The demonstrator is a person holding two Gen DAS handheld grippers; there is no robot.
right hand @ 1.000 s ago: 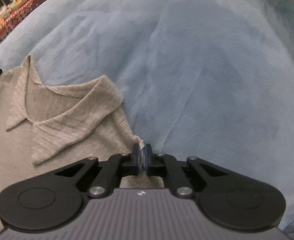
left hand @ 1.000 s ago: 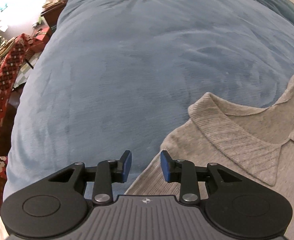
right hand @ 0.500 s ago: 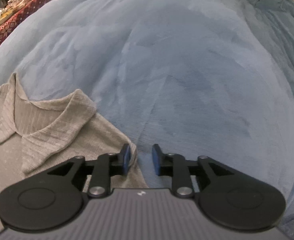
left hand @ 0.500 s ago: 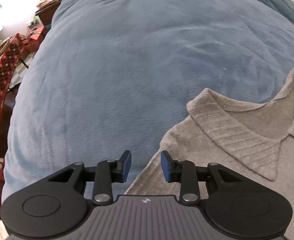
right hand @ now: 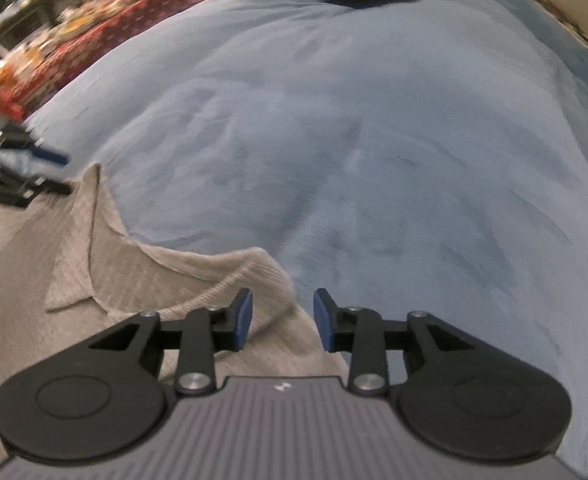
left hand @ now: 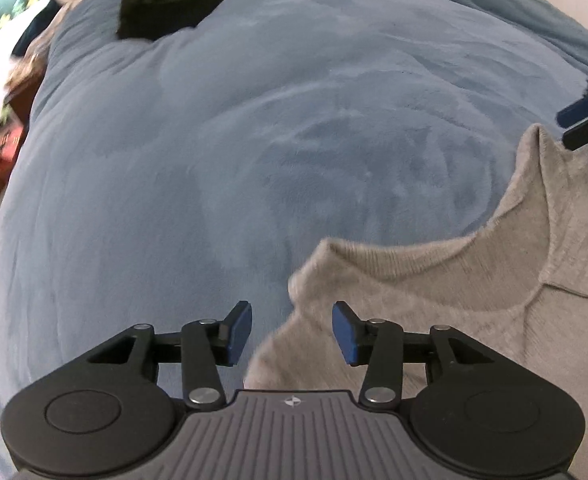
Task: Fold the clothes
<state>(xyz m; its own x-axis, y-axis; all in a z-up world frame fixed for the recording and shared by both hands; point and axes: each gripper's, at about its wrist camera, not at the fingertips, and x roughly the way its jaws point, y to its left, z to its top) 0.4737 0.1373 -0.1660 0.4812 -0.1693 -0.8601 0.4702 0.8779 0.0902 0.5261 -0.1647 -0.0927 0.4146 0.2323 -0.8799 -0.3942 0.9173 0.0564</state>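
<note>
1. Right tool (right hand: 281, 319): jaws have just been opening, shoulder fabric released, nothing pinched.
2. Left tool (left hand: 291, 333): jaws have just widened, empty, over the shoulder edge.
3. Grey collared sweater (left hand: 474, 300) lies flat on the blue blanket (left hand: 253, 140); folding can start.

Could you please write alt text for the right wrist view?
The right tool hangs open over the shoulder of a grey collared sweater lying flat on a blue blanket. The left tool shows at the left edge, beyond the collar.
</note>
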